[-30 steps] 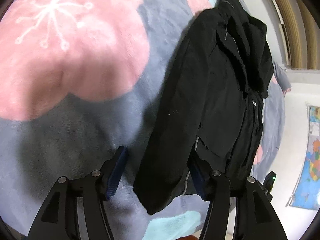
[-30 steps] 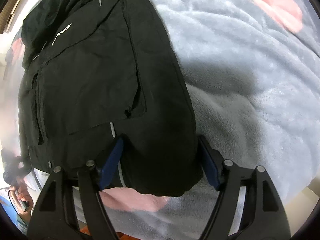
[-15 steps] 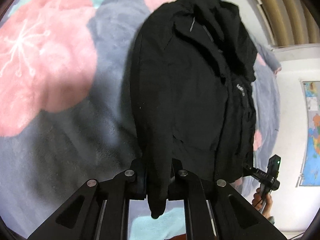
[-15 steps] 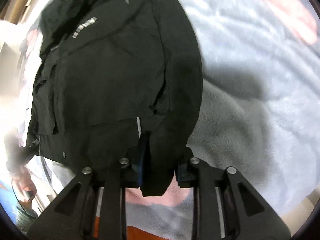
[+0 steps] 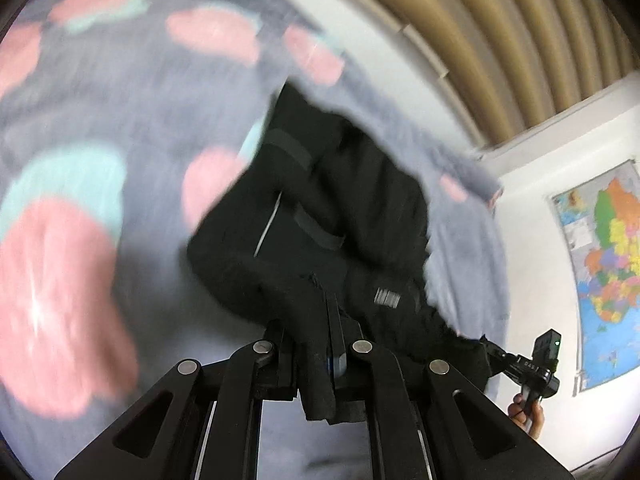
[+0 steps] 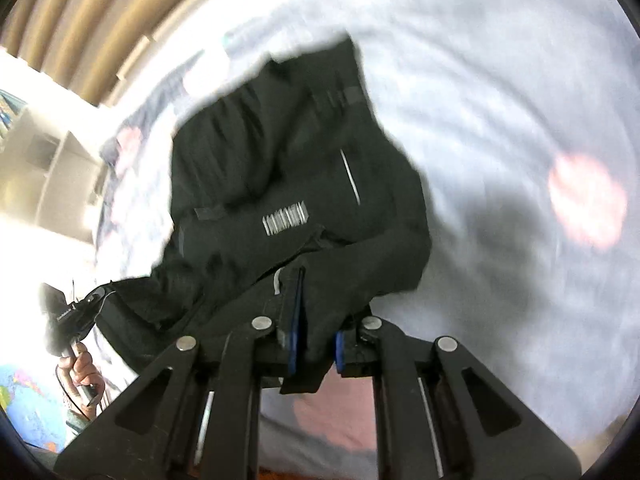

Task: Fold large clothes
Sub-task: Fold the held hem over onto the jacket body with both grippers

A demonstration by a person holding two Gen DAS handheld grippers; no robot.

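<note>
A black jacket (image 5: 360, 208) lies on a grey fleece blanket (image 5: 100, 100) with pink and teal blotches. Its near edge is lifted off the blanket and bunches toward the collar. My left gripper (image 5: 316, 344) is closing, its pads pressed on a fold of that edge, and a tail of cloth hangs below them. In the right wrist view the jacket (image 6: 280, 160) shows a white logo and a reflective stripe. My right gripper (image 6: 314, 332) is closing too, its blue pads (image 6: 294, 344) squeezing another fold of the same edge. Both views are motion-blurred.
Beige curtains (image 5: 500, 20) hang behind the bed, and a coloured map (image 5: 608, 272) is on the white wall. A hand (image 5: 526, 410) holds the other gripper's handle at the blanket's edge. The blanket (image 6: 500, 100) spreads wide beyond the jacket. White shelves (image 6: 48, 152) stand at the left.
Both grippers went from open around the jacket's near edge to shut on it, then rose with it. The flat jacket now bunches up, and both views tilt toward the curtains.
</note>
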